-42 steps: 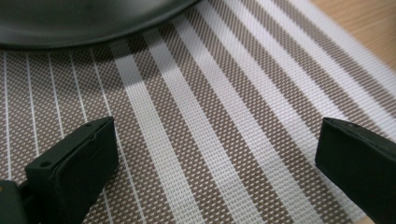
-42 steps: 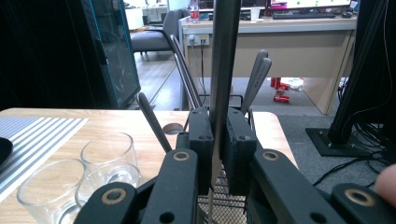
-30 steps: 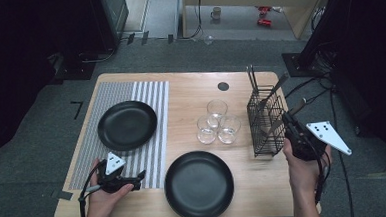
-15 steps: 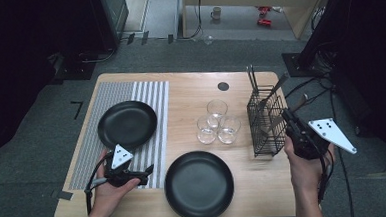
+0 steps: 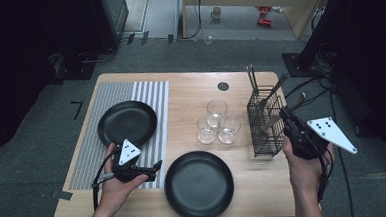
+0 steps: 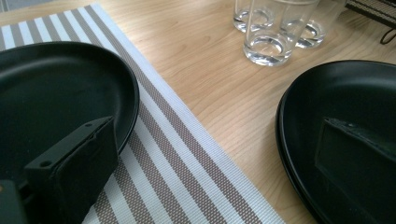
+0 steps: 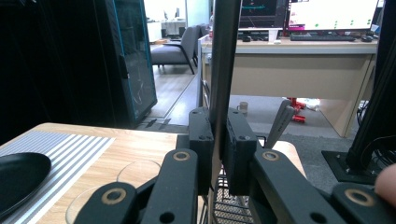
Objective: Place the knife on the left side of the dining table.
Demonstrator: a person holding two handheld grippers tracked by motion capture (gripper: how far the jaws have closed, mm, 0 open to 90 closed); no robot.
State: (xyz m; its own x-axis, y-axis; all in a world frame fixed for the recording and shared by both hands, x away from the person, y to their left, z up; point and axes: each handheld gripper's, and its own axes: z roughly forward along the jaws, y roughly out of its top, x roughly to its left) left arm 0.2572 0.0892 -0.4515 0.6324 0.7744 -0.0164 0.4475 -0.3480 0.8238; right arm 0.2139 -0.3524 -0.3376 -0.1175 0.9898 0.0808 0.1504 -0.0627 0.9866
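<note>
My right gripper [image 5: 287,118] is beside the black wire cutlery basket [image 5: 265,122], with a person's hand around it. Its jaws are shut on a grey utensil handle [image 7: 224,56] that stands upright between the pads in the right gripper view, where the gripper [image 7: 218,149] rises from below. My left gripper [image 5: 151,166] hovers low over the striped placemat [image 5: 87,144], open with nothing between its jaws. In the left gripper view the gripper [image 6: 210,158] spans the gap between the far black plate [image 6: 56,93] and the near black plate [image 6: 327,88].
Three clear glasses [image 5: 217,122] stand together mid-table, left of the basket. The far plate [image 5: 126,123] lies on the placemat and the near plate [image 5: 199,184] on bare wood at the front edge. More utensils [image 5: 253,80] stick up from the basket.
My left gripper has risen and shifted right and away from the front edge, toward the gap between the plates. The right gripper has stayed by the basket.
</note>
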